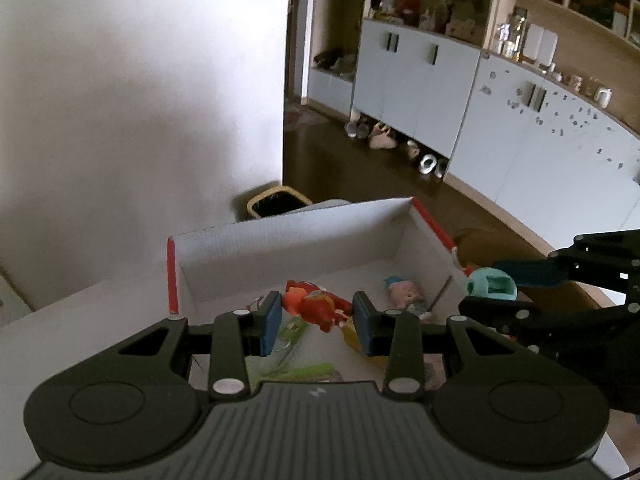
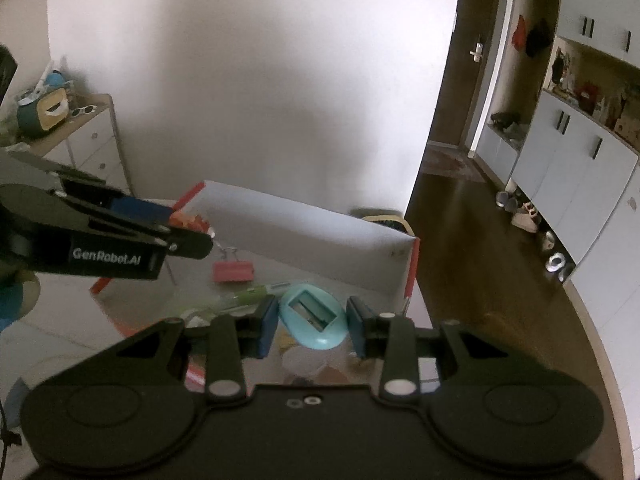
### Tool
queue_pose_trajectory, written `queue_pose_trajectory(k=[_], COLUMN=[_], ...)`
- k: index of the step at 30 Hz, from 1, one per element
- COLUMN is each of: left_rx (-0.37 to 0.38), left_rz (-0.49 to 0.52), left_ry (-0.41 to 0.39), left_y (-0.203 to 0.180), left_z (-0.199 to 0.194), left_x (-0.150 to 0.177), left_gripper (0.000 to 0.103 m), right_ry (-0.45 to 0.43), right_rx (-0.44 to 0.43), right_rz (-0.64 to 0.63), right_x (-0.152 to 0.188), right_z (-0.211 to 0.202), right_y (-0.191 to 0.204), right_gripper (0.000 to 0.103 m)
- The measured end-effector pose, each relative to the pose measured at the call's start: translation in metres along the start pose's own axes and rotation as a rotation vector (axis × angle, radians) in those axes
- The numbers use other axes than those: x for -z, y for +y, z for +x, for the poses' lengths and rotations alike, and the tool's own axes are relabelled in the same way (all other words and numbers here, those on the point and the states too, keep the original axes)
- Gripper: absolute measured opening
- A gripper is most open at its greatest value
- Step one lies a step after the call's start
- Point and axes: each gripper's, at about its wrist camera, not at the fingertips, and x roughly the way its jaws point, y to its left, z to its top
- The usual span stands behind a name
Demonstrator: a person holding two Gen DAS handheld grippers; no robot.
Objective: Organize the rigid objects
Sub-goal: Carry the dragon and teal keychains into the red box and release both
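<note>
While both grippers hang over the white box (image 1: pixel 288 236), the left gripper (image 1: pixel 316 316) grasps a red toy figure (image 1: pixel 316 306) and the right gripper (image 2: pixel 312 320) grasps a teal oval sharpener (image 2: pixel 312 320). "GenRobot.AI" is written on the left gripper's side. A red binder clip (image 2: pixel 233 271) lies inside the box, far left.

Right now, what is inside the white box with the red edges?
Inside the white box lie a pink doll figure, a red binder clip and green packaging. The left gripper, holding a red toy figure, hides part of the floor.
</note>
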Motion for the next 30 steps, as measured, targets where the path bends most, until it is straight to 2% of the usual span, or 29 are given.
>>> queue_pose_trajectory(k=[9, 19, 30], left_rx=[-0.043, -0.079, -0.078], left_rz=[-0.019, -0.036, -0.03], left_ry=[0.079, 0.166, 0.249], left_y=[0.007, 0.016, 0.018], left_z=[0.048, 0.085, 0.113], left_x=[-0.001, 0.0, 0.004], left_gripper=[0.038, 0.038, 0.038], right_ry=[0.059, 0.122, 0.219], right_rx=[0.003, -0.007, -0.049], right_rz=[0.034, 0.034, 0.045], right_x=[0.001, -0.003, -0.003], right_z=[0.046, 0.085, 0.115], right_y=[-0.015, -0.009, -0.009], right_gripper=[0.036, 0.036, 0.036])
